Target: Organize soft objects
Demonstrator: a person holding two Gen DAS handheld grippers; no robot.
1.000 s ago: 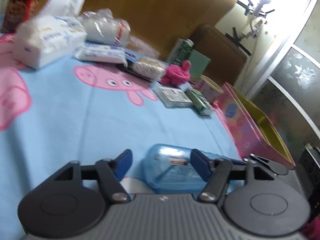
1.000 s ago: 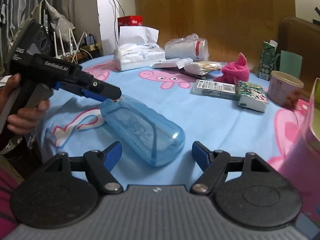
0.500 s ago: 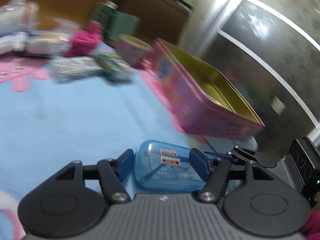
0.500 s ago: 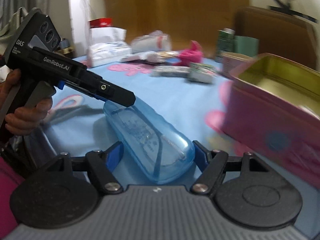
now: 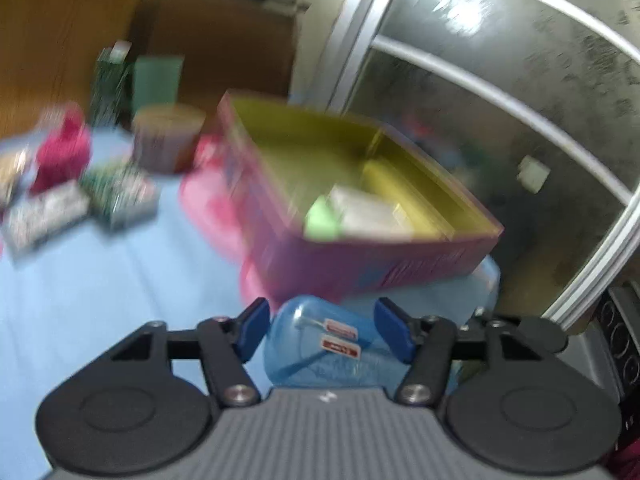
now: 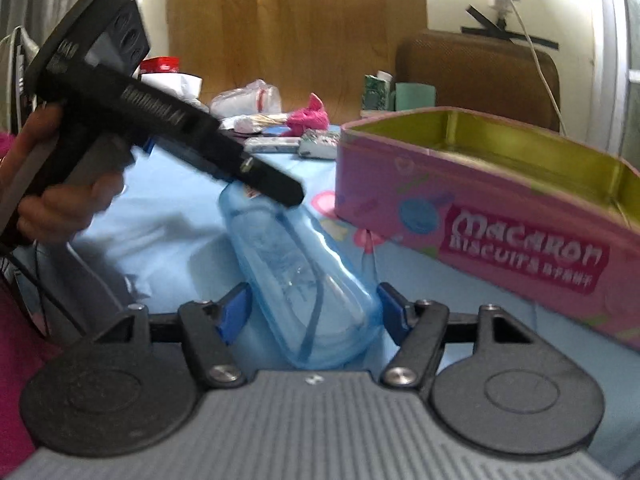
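Both tools, left tool [image 5: 320, 330] and right tool [image 6: 314, 310], are closing around the blue case [image 6: 296, 268], pads nearly touching it, beside the pink tin [image 6: 480, 216].

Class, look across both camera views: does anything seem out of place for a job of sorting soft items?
Yes: the blue transparent case, carried by both grippers beside the pink biscuit tin, looks like rigid plastic, not soft. Nothing looks spilled or damaged.

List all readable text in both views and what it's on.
"MACARON BISCUITS": side of the pink tin.
White lettering on the left gripper body: too blurred to read.
Red and white stickers on the blue case: too small to read.
Packets at the back of the table: blurred, unreadable.
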